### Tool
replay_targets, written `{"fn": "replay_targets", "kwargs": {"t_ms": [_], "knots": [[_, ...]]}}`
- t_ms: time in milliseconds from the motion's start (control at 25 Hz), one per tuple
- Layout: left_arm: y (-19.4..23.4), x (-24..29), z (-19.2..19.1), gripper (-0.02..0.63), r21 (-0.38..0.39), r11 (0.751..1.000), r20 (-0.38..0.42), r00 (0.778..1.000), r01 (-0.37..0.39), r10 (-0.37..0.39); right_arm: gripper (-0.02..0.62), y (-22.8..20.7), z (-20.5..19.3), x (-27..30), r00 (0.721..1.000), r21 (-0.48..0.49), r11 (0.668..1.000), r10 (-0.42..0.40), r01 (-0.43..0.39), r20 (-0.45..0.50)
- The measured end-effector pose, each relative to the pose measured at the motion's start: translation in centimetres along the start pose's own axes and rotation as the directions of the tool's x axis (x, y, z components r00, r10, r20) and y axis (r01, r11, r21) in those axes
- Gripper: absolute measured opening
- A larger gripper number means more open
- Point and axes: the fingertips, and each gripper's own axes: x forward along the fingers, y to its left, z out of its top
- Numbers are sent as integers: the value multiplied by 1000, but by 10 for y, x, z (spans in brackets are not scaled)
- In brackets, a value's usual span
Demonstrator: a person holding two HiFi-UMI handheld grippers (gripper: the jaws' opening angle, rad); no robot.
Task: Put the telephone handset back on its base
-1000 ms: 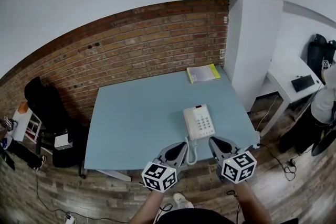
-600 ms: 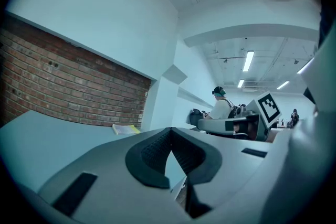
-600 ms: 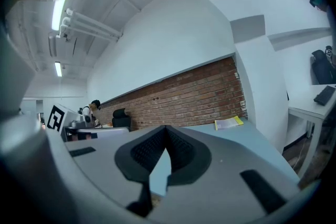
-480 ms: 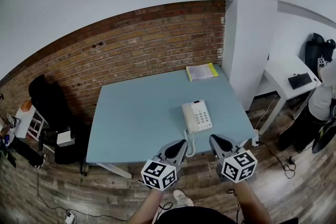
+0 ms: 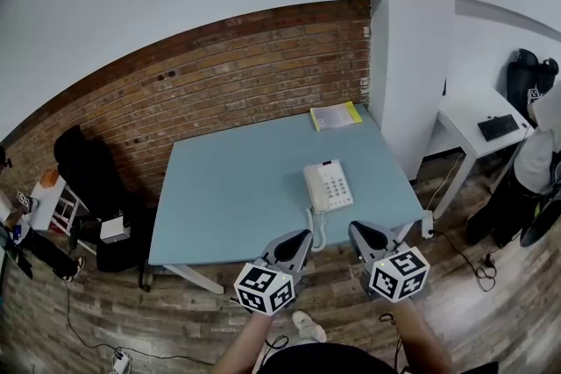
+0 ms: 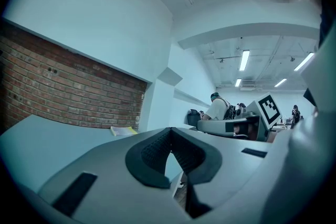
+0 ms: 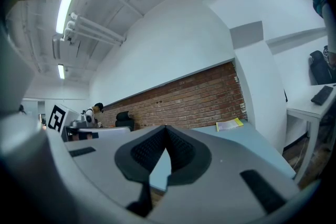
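Both pairs of jaws are pressed together, gripping nothing. The left gripper (image 5: pixel 300 239) and right gripper (image 5: pixel 358 232) hang just off the front edge of the pale blue counter (image 5: pixel 228 197). The white push-button telephone (image 5: pixel 330 186) sits there untouched, its handset (image 5: pixel 312 187) apparently on the base.

Telephone (image 5: pixel 328 186) is being carried on the table (image 5: pixel 228 197), right of centre, towards the near edge. Booklet (image 5: pixel 336 115) is being kept at the far right corner. Brick wall (image 5: pixel 219 83) is being seen behind, pillar (image 5: pixel 412 83) to the right. Left gripper (image 5: pixel 302 237) and right gripper (image 5: pixel 358 230) are being held off the near edge, either side of the telephone
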Motion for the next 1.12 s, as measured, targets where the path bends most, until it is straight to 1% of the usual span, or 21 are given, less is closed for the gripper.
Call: {"fn": "replay_targets", "kwargs": {"t_ms": [560,840,1120], "knots": [[-34,-22,-4,9,13,1000,12,1000,-13,13,12,15,-4,-37,1000,-2,1000,13,-13,10],[-52,-24,-11,9,3,1000,19,1000,-17,17,12,13,-10,-56,1000,-6,1000,19,-19,5],[-67,-21,-10,9,25,1000,29,1000,-9,8,12,10,-10,-66,1000,-9,1000,19,-19,6]]}}
